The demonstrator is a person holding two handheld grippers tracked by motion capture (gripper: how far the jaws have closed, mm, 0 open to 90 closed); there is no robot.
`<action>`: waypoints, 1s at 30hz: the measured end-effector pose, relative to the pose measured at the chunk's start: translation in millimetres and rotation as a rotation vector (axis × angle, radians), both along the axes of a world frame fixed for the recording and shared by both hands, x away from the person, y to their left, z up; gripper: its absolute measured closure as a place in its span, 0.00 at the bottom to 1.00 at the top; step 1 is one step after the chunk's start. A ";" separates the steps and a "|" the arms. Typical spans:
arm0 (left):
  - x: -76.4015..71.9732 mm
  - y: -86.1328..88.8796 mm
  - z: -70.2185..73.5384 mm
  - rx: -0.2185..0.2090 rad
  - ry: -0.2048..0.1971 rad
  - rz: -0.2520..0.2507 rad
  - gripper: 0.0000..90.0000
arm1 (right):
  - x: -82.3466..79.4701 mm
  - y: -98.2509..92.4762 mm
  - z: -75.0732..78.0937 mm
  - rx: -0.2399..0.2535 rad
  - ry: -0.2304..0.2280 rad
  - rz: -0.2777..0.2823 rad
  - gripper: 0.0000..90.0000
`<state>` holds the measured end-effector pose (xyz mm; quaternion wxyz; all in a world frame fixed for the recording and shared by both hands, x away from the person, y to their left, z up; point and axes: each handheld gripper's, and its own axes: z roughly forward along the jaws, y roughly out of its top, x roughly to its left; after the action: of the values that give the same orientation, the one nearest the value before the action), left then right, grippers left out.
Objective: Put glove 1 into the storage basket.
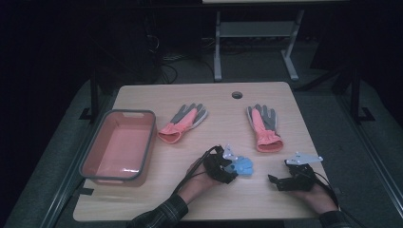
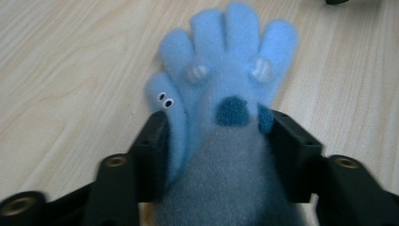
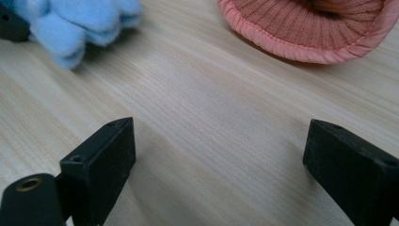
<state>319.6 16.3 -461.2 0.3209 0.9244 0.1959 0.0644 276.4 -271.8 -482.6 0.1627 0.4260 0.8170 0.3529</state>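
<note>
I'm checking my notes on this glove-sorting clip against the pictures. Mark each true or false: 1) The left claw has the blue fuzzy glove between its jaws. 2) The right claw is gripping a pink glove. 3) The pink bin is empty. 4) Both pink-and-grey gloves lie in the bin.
1) True: the left claw is closed on the blue fuzzy glove.
2) False: the right claw stands open over bare table; the right pink-and-grey glove lies apart from it.
3) True: nothing lies in the pink bin.
4) False: that glove and the left pink-and-grey glove lie on the table.
</note>
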 end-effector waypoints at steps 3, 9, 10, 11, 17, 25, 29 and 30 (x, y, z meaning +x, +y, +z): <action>2.9 2.3 -0.1 -0.010 -0.003 0.006 0.65 | 0.0 0.1 0.0 0.001 -0.001 -0.001 0.11; 6.9 3.1 1.8 0.001 0.010 0.000 0.79 | 0.3 -0.2 -0.1 -0.001 -0.005 0.002 0.11; 6.9 3.1 1.8 0.001 0.010 0.000 0.81 | 0.3 -0.2 -0.1 -0.001 -0.005 0.002 0.11; 8.8 4.6 1.7 -0.012 0.032 0.003 0.82 | 0.3 -0.2 -0.1 -0.001 -0.005 0.002 0.11; 14.8 9.1 2.2 -0.047 0.096 0.014 0.83 | 0.3 -0.2 0.0 -0.001 -0.004 0.003 0.11; 17.0 14.9 12.0 -0.065 0.135 0.009 0.84 | 0.3 -0.1 0.0 0.000 -0.004 0.002 0.11; 17.3 20.5 20.6 -0.076 0.146 0.010 0.84 | 0.3 -0.2 0.0 0.000 -0.004 0.002 0.11; 17.3 20.5 20.6 -0.076 0.146 0.010 0.84 | 0.3 -0.1 -0.1 0.000 -0.004 0.002 0.11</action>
<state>337.0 36.9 -440.6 0.3403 0.9128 0.2254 -0.0090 276.8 -271.9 -482.6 0.1640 0.4244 0.8172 0.3538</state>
